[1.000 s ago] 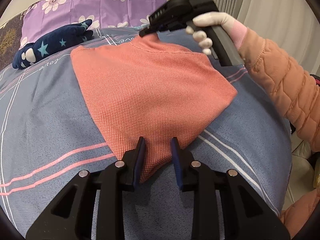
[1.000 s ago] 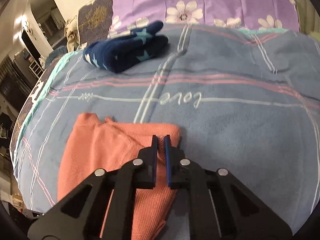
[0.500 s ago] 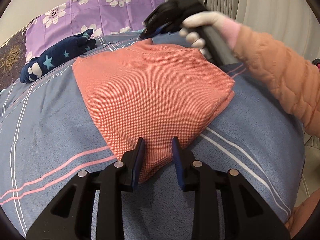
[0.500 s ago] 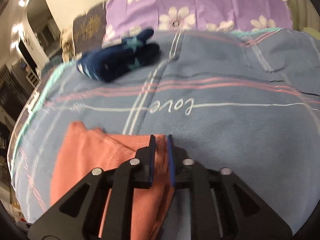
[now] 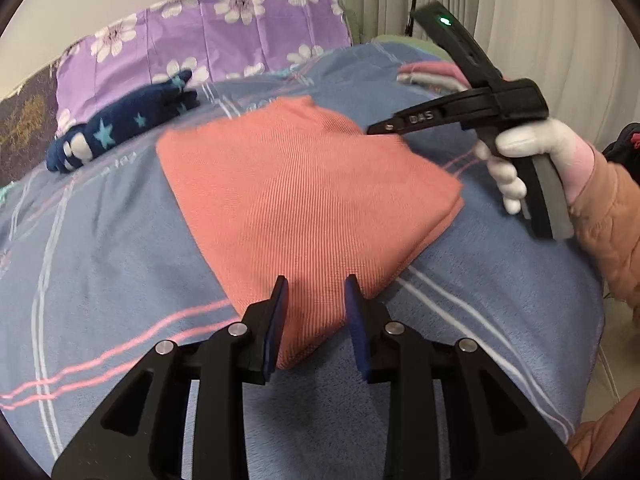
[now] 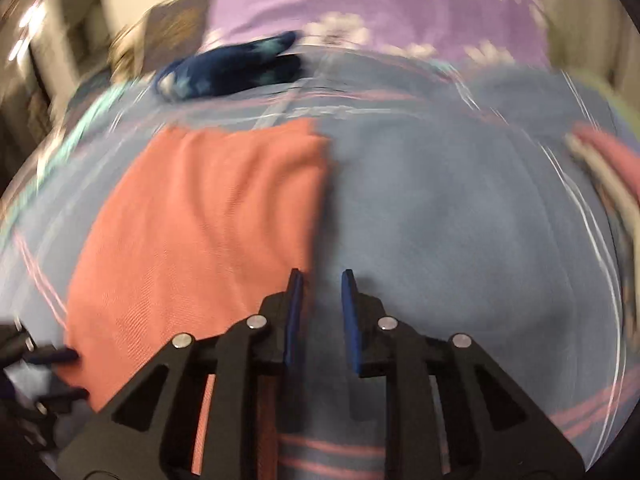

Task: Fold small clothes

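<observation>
We see a folded salmon-orange knit garment lying flat on a bed covered by a blue sheet with pink and white stripes. Its near corner reaches back between the blue-padded fingers of our left gripper, whose jaws stand partly apart with the cloth lying in the gap; from this view we cannot tell whether the pads actually press the fabric. Our right gripper is off to the right of the garment, over bare sheet just beside the garment's right edge. Its jaws have just been shifting, opening a little and then easing back, and a narrow gap shows between the pads with nothing in it. In the left wrist view that same right gripper appears from the side at the far right corner of the garment, carried by a white-gloved hand coming out of a quilted peach sleeve. The right wrist view is heavily blurred. At the far left of the bed a dark navy piece with pale stars lies well apart from the orange garment, in front of a purple flowered pillow. At the far right edge sits a small pink and grey stack of clothes.
</observation>
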Tool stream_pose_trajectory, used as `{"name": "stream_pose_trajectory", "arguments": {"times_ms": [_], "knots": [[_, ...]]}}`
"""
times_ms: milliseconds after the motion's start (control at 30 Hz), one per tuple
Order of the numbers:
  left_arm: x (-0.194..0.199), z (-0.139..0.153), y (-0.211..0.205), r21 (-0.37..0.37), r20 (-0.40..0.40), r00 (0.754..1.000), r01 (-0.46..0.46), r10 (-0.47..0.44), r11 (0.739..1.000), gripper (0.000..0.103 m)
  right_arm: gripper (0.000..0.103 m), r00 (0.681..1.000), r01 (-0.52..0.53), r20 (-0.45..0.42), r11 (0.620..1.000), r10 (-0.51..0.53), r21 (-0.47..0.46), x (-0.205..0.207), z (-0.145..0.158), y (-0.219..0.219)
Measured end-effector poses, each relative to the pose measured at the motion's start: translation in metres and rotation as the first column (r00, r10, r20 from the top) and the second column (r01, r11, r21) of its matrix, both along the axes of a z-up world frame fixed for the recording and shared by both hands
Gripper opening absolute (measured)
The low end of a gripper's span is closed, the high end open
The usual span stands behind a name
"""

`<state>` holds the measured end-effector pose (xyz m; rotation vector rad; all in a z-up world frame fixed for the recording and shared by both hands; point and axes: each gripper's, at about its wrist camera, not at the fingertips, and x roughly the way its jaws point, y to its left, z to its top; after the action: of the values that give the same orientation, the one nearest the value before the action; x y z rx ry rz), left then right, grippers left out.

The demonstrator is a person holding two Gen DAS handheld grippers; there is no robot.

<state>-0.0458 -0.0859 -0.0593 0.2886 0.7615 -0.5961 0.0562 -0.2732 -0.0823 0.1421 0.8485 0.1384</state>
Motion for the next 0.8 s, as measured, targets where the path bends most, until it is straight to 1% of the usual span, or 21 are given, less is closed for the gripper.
{"name": "stream_pose_trajectory", "arguments": {"times_ms": [33,100,167,233,267,300,333,367,400,433,500,567,667,700,767,800], "knots": [[0.000,0.004,0.002,-0.005,0.009,1.000,-0.005,0.005,1.000,0.031,0.013,0.999,-0.013,0.039,1.000,0.012,0.014,-0.008,0.010,0.001],[0.006,0.013,0.006,-0.022,0.027,0.999,-0.027,0.028,0.999,0.031,0.013,0.995,-0.057,0.080,0.997,0.053,0.048,-0.019,0.023,0.009],[0.013,0.017,0.008,-0.046,0.019,0.998,-0.053,0.054,0.998,0.031,0.013,0.986,-0.133,0.114,0.987,0.122,0.088,-0.030,0.033,0.022],[0.026,0.010,0.010,-0.058,-0.034,0.996,-0.084,0.082,0.995,0.032,0.014,0.977,-0.184,0.127,0.980,0.173,0.077,-0.041,0.033,0.037],[0.033,0.000,0.010,-0.038,-0.078,0.991,-0.110,0.106,0.993,0.036,0.016,0.976,-0.191,0.116,0.980,0.183,0.059,-0.042,0.030,0.043],[0.039,-0.010,0.010,-0.008,-0.107,0.985,-0.135,0.133,0.991,0.037,0.019,0.981,-0.178,0.078,0.984,0.175,0.026,-0.041,0.019,0.049],[0.041,-0.021,0.010,0.014,-0.122,0.981,-0.148,0.149,0.989,0.041,0.018,0.986,-0.161,0.049,0.987,0.160,0.010,-0.042,0.012,0.048],[0.039,-0.022,0.012,0.001,-0.109,0.983,-0.149,0.149,0.989,0.043,0.017,0.991,-0.135,0.000,0.991,0.135,0.003,-0.039,-0.004,0.047],[0.037,-0.021,0.013,-0.003,-0.103,0.984,-0.149,0.148,0.989,0.045,0.016,0.992,-0.125,-0.014,0.992,0.126,0.017,-0.041,-0.010,0.046],[0.036,-0.020,0.013,0.007,-0.104,0.983,-0.154,0.153,0.988,0.052,0.016,0.993,-0.118,0.004,0.992,0.118,0.044,-0.047,-0.013,0.043],[0.034,-0.020,0.016,0.013,-0.105,0.982,-0.158,0.158,0.987,0.053,0.016,0.993,-0.119,0.016,0.991,0.118,0.058,-0.052,-0.010,0.041],[0.034,-0.019,0.018,0.006,-0.110,0.981,-0.161,0.161,0.987,0.053,0.017,0.994,-0.110,0.027,0.989,0.107,0.096,-0.055,-0.003,0.035],[0.034,-0.019,0.018,0.007,-0.107,0.981,-0.162,0.161,0.987,0.055,0.024,0.994,-0.103,0.044,0.985,0.097,0.137,-0.057,0.006,0.024],[0.035,-0.018,0.018,0.007,-0.109,0.981,-0.163,0.162,0.987,0.055,0.028,0.995,-0.095,0.051,0.984,0.089,0.149,-0.057,0.009,0.018],[0.036,-0.017,0.018,0.004,-0.113,0.980,-0.162,0.161,0.987,0.056,0.038,0.998,-0.057,0.048,0.987,0.050,0.151,-0.053,0.011,0.010],[0.036,-0.017,0.019,0.000,-0.115,0.980,-0.161,0.160,0.987,0.056,0.046,0.998,-0.043,0.046,0.988,0.036,0.151,-0.052,0.010,0.006]]}}
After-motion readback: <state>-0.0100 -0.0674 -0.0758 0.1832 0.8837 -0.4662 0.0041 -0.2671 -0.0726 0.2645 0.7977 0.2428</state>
